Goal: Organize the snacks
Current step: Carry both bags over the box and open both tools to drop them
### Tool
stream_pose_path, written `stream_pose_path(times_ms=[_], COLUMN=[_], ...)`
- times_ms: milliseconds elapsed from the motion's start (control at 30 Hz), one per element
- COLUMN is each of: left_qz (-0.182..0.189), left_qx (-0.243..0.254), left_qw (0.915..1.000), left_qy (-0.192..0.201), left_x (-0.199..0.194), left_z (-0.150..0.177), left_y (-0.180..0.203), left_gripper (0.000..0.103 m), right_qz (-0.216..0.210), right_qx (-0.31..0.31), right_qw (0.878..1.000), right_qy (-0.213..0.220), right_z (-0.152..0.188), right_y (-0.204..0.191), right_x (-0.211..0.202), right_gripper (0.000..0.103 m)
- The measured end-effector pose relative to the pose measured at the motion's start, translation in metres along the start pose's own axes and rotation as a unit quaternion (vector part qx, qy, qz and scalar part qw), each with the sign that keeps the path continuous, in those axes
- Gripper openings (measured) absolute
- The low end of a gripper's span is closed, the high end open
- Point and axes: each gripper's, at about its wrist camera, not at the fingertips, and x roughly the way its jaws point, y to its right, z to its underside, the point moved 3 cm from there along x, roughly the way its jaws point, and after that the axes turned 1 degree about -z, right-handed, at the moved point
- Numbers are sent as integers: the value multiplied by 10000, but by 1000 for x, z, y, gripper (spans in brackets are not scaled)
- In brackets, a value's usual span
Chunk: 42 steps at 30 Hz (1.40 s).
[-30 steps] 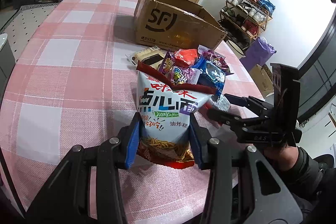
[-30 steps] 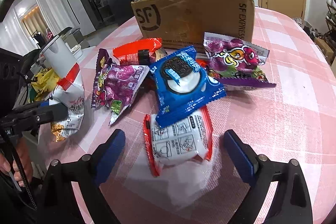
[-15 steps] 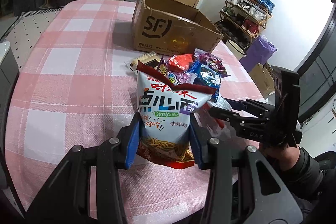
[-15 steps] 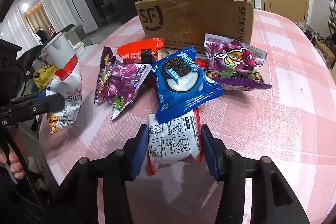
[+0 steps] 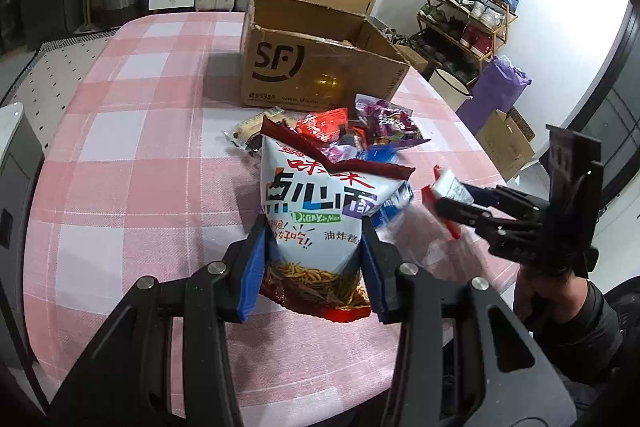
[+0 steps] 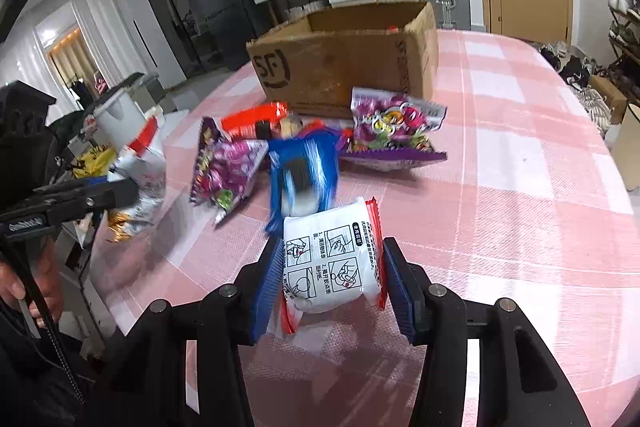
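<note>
A: Risk check?

B: The right claw (image 6: 328,279) is clamping a small white packet with red crimped edges (image 6: 332,263), lifted at centre frame. Its slick film may be slipping. The blurred blue cookie pouch (image 6: 302,171) above it could be dragging along.

A: And the other one?

B: The left claw (image 5: 310,267) is pinching a tall white noodle-snack bag with red trim (image 5: 320,211) low down; top-heavy, it may be tipping. Both are hanging over the pink checked worktop (image 5: 132,163), with the open brown cardboard box (image 5: 316,67) sitting upper centre.
</note>
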Motion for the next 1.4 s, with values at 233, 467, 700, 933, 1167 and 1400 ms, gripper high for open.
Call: stream_pose_path(times_ms=[233,467,700,933,1167,1400], left_qz=[-120,-218,-241,-193,-127,-204], left_qx=[119,237,348,392,377,369], left_qw=[9998,9994,9986,9978,9980,9977], left_qy=[42,158,331,494,496,528], left_x=[-2,-6,-11,-14,-3,14], left_z=[-9,-31,-67,-105,-149,-199], left_y=[8,11,11,15,15,14], left_gripper=[40,40,40,40,40,40], right_qz=[-189,-392,-560,-617,-504,-555], right_qx=[-54,-221,-302,-436,-460,-438], right_qw=[9987,9955,9911,9878,9879,9881], right_qy=[477,831,1167,1361,1389,1369], right_z=[-23,-56,-97,-140,-179,-215], right_y=[-5,-19,-24,-26,-20,-11], right_x=[-32,-54,-74,-75,-67,-51], right_gripper=[50,50,50,50,50,50])
